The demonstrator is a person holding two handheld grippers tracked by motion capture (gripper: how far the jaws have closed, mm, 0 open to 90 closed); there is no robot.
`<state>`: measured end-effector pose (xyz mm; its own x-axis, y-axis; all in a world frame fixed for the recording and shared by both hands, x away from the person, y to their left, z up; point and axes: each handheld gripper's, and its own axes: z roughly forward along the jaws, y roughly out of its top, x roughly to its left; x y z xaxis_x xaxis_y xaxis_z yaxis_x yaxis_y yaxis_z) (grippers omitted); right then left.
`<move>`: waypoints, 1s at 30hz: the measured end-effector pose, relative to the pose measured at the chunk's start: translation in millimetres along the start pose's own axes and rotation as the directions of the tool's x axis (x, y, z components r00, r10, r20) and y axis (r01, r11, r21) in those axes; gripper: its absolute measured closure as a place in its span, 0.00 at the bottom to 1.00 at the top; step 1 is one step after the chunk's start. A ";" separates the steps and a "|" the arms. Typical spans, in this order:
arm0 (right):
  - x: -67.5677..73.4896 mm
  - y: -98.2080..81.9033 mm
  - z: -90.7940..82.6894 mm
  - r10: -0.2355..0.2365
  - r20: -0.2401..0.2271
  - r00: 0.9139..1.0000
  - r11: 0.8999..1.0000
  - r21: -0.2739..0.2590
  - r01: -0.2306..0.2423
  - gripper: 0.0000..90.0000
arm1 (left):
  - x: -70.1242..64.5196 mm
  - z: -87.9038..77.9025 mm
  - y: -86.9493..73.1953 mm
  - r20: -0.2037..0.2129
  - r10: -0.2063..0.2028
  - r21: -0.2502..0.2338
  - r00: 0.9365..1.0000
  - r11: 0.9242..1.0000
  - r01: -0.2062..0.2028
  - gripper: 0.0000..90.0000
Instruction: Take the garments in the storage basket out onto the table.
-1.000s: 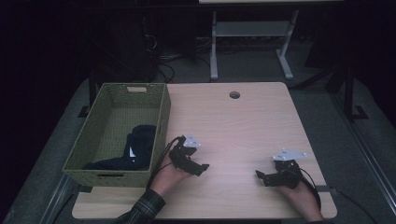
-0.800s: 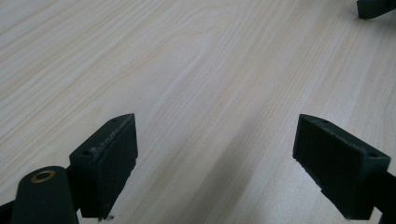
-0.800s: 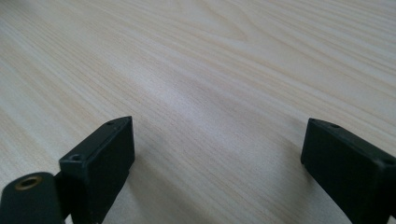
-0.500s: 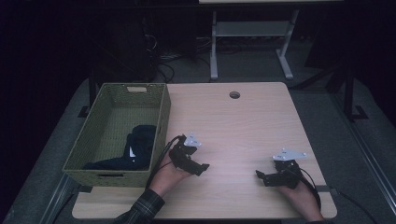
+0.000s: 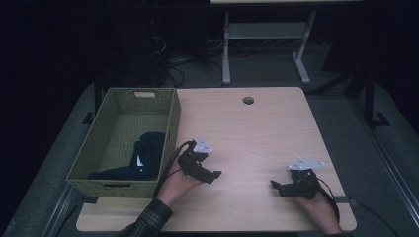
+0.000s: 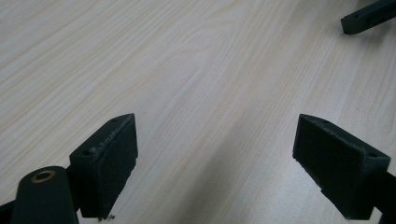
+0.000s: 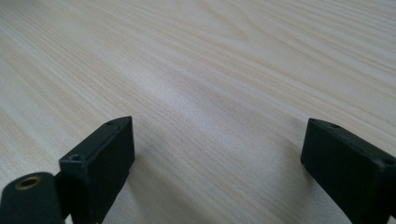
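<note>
Both sets of jaws stand wide apart with nothing between them but bare wood grain, and that reads to me as a rest posture rather than a reach. The left gripper (image 5: 213,174) lies low on the desk (image 5: 257,133) just beside the near right corner of the woven basket (image 5: 170,133), its pads (image 6: 112,163) angled down toward the surface and pointing across at the other hand; in the left gripper view a dark jaw tip of the right gripper (image 6: 369,16) shows far off at the top right, so the two face each other over an open stretch of desk. The right gripper (image 5: 277,186) sits near the front right edge, well apart from the basket, its pads (image 7: 100,165) also close over plain wood. The thing nearest the work is the dark navy cloth (image 5: 143,155), which lies bunched in the near half of the basket against its right wall, a small white tag or label showing on it; I cannot tell what kind of garment it is. My guess is that the cloth belongs in there and the hands are parked clear of it, the left kept close because it served that side. A cable grommet hole (image 5: 248,100) marks the far end of the desk.
</note>
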<state>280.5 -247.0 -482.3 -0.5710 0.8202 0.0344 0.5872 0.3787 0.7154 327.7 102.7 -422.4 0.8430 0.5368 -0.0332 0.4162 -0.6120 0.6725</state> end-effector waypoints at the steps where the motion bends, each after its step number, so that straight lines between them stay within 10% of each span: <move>1: 0.0 0.0 0.0 0.001 0.000 1.000 1.000 0.000 -0.001 0.10 | 0.0 -0.5 0.4 -0.001 0.001 0.002 1.000 1.000 -0.001 0.15; 30: 0.0 0.0 0.0 0.000 0.000 1.000 1.000 0.000 0.000 0.10 | 0.9 -15.7 14.5 0.025 0.015 -0.023 1.000 1.000 -0.014 0.15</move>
<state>280.5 -247.0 -482.3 -0.5711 0.8202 0.0345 0.5873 0.3789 0.7152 329.2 103.4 -401.1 0.8571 0.5135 -0.0414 0.3963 -0.6059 0.6898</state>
